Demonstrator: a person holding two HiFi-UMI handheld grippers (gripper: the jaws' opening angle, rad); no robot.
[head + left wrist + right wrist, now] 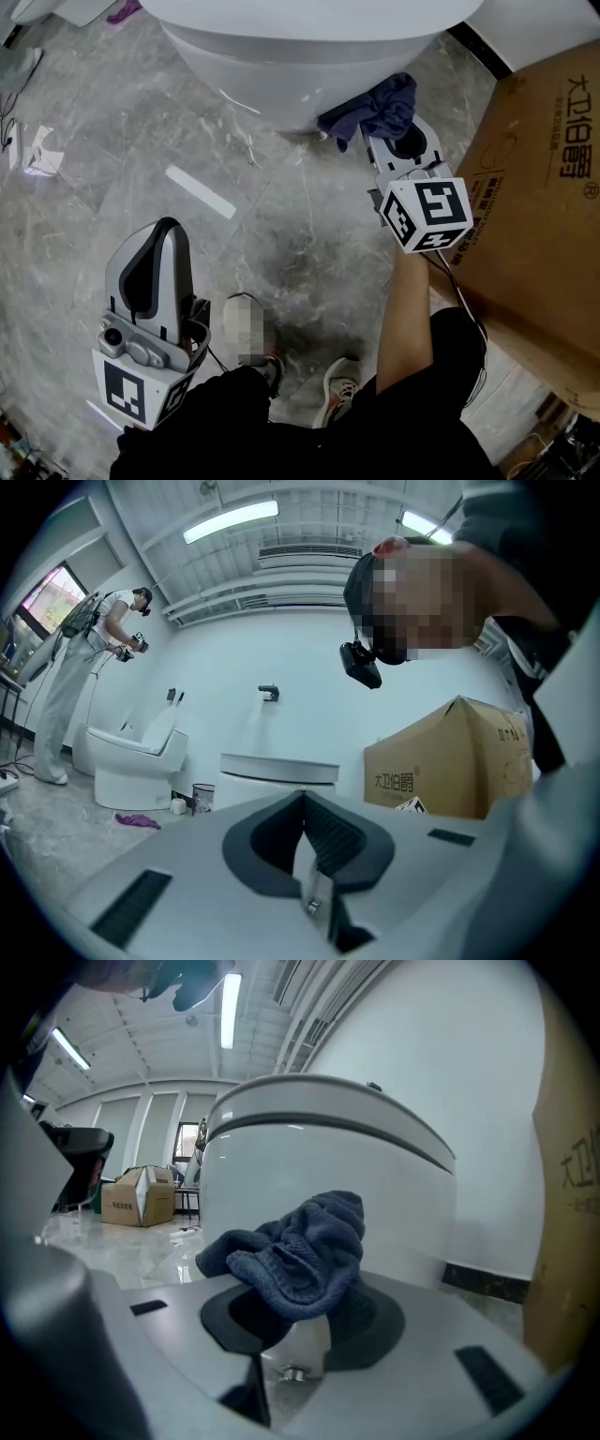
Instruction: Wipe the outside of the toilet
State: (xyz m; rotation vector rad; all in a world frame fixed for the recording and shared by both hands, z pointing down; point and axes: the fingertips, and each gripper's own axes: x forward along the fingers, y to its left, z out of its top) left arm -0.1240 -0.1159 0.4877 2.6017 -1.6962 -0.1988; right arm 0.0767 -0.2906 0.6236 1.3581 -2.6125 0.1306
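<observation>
**Bunched cloth, tight corner**

The left gripper (165,232) hangs by the knee, jaws together on nothing. The right gripper (298,1312) is clamped on a blue cloth (292,1252), close against the toilet (328,1162) bowl's lower side. Bunched so, the cloth may slip under a hard rub, or a bare jaw may scrape the glaze. The grey marble floor (122,141) is glossy. A box (539,187) crowds the right. A second toilet (131,761) stands across the white room.

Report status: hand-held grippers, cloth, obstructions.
Left hand-held gripper shut, empty, away from toilet. Right hand-held gripper shut on blue cloth by toilet's lower side. Cardboard box close on right.
</observation>
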